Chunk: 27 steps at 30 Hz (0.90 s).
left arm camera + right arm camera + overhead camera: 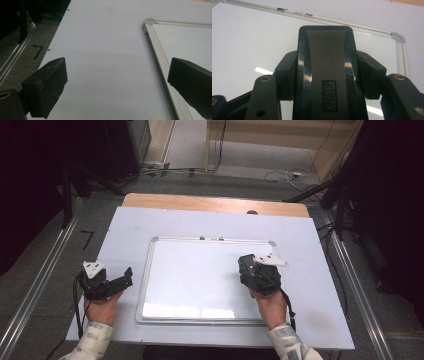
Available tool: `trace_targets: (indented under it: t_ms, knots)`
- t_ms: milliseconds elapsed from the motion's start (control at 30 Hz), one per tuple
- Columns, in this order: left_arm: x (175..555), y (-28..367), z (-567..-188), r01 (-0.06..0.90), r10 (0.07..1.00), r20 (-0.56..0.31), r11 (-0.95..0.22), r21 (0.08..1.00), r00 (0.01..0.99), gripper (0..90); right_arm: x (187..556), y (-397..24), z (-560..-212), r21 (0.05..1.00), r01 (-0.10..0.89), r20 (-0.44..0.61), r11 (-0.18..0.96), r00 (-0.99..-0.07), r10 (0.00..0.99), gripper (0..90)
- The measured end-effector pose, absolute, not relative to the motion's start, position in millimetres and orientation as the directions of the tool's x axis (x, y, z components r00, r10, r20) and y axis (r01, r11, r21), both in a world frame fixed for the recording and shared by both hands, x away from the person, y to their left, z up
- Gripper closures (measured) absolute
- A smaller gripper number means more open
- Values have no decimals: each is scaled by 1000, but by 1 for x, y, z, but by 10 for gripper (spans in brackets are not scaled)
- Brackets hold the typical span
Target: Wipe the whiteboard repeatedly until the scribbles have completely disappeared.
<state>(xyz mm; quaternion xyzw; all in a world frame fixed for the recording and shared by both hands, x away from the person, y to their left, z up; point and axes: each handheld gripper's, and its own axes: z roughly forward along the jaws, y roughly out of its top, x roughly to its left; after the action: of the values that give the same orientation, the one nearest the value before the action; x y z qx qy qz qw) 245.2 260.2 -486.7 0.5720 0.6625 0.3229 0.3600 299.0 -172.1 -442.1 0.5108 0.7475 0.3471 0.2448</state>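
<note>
Right gripper [327, 82] clamped on black whiteboard eraser [327, 67], held over right part of whiteboard [249, 45]. Left gripper [115, 82] jaws wide apart, empty, above white desk [100, 50] just left of whiteboard frame.

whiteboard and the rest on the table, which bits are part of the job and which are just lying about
Part of the job:
- whiteboard, bare
- black eraser, clamped in the right tongs over the board
- left tongs, open beside the board's left edge

Just lying about:
- cables on the floor
- two small clips on the board's top rail
</note>
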Motion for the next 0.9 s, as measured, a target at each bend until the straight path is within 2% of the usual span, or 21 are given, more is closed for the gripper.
trace_targets:
  t_ms: [900]
  knots:
    - [245,259,-487,528,992,-101,129,839,-82,30,285,-211,-452,767,622,23,158,-273,962,385]
